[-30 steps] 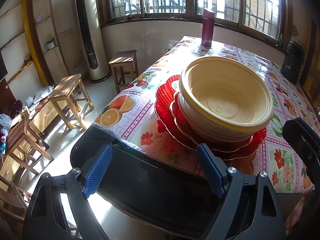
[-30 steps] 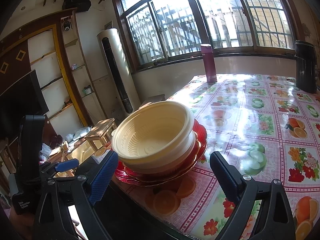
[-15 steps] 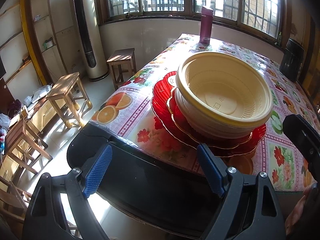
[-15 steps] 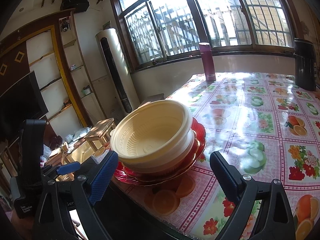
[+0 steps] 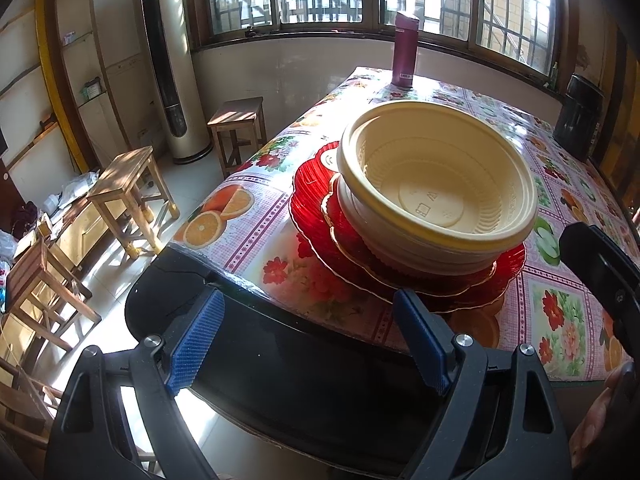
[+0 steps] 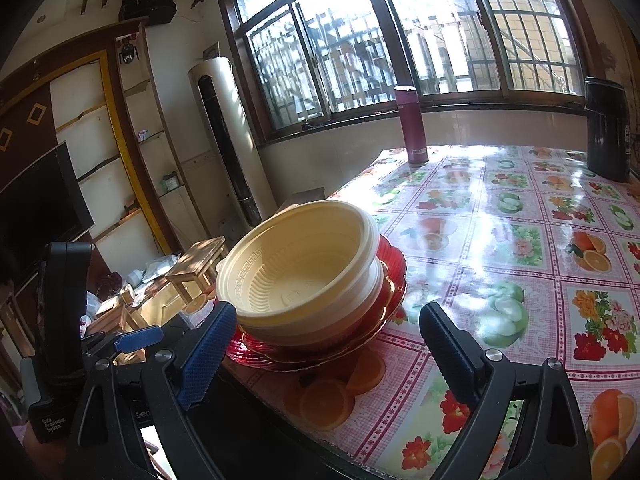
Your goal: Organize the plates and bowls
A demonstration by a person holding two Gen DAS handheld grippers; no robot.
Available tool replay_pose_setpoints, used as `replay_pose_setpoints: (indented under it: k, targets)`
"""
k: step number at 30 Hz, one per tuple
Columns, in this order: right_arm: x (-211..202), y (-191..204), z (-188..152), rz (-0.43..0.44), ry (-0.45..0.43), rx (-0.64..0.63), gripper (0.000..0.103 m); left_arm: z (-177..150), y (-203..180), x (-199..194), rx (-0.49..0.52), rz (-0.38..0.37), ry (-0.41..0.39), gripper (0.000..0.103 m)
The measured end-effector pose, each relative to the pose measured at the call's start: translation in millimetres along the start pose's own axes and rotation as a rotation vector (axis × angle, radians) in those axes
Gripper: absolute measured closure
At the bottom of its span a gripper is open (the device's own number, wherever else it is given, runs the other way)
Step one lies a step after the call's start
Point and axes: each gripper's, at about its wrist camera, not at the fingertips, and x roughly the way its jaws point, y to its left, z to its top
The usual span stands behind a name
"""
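Both claws wide apart and empty: left claw (image 5: 308,344) hanging off the bench (image 5: 568,304) corner, right claw (image 6: 324,354) low at the near edge. Nested cream bowls (image 5: 436,196) stacked on the red plates (image 5: 316,208), the whole pile close to the bench corner. Risk here, by the look of it: top bowl seated askew on the one beneath, so a nudge at the rim could tip it or slide the stack toward the edge. Glossy fruit-print cloth offering little grip. Maroon flask (image 6: 414,124) and black canister (image 6: 606,128) well apart, out of harm.
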Motion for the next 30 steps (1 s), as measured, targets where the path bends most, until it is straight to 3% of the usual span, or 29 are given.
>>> replay_pose_setpoints:
  k: [30]
  targets:
    - [0.2,2.6,1.6,0.003,0.002,-0.009,0.009,1.0,-1.9,0.7,0.006,0.0,-0.005,0.016]
